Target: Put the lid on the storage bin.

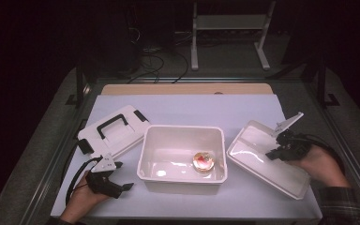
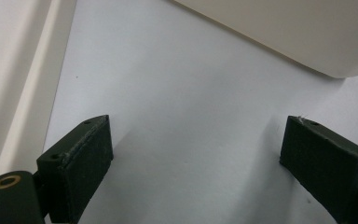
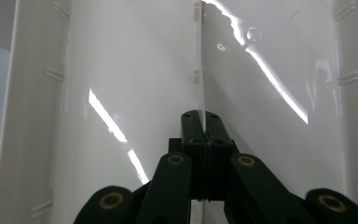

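Divided tray point(image 1: 262, 157) is gripped by its centre rib in clenched R gripper point(image 1: 273, 153) w/ bin point(image 1: 183, 154) just beside its edge; L gripper point(image 1: 122, 186) is left released over bare mat.

The round thing point(image 1: 204, 161) in the tub point(image 1: 183, 177), at the centre of the high view, is too small and glary to identify: reddish with a pale rim. In the left gripper view, the tub's wall point(image 2: 279, 32) is cut off by the top and right edges, and a white piece point(image 2: 14, 79) at the left edge is cut off too; what it is cannot be told. In the right gripper view, the tray point(image 3: 121, 70) runs past every edge, and the closed jaws hide the lower part of its thin middle wall point(image 3: 198, 60). In the high view's lower right, the right gripper point(image 1: 275, 151) covers part of the tray. The background across the top is too dark to read.
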{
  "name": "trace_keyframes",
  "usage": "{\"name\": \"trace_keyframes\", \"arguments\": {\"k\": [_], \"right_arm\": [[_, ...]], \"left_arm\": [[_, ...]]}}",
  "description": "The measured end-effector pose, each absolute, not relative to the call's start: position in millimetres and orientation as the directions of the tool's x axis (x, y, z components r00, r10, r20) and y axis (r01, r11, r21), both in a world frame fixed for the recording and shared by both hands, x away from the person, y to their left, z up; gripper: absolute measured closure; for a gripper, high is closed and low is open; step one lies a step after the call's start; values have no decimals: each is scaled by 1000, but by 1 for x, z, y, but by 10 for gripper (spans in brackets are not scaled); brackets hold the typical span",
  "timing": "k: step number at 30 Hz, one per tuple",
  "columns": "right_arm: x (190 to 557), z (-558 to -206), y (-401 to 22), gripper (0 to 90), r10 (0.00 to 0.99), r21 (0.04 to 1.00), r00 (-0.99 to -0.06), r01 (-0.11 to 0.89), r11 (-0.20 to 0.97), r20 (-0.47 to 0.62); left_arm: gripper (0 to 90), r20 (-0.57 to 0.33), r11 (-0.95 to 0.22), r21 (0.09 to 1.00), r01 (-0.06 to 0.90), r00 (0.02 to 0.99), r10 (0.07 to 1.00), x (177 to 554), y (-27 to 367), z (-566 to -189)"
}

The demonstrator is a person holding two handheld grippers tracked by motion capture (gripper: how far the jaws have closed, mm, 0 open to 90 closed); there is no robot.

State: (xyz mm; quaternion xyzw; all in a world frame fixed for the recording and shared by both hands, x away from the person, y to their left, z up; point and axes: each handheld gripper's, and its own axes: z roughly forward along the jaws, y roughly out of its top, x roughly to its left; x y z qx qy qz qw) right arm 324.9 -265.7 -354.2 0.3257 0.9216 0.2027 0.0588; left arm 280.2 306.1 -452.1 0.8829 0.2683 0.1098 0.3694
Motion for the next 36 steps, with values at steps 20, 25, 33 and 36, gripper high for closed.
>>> {"name": "trace_keyframes", "arguments": {"k": [20,25,33,36], "right_arm": [[330,-279,-244,893,513,483,-858,458,746,22],[334,-273,-227,893,467,489,-884,419,765,27],[342,-263,-191,893,383,496,-923,345,797,27],[346,-261,-175,892,350,495,-936,317,809,28]], "left_arm": [[82,-4,-584,710,393,832,555,280,306,-452],[82,-5,-584,711,393,832,555,280,306,-452],[82,-4,-583,711,393,832,555,280,306,-452],[82,-5,-583,711,393,832,555,280,306,-452]]}}
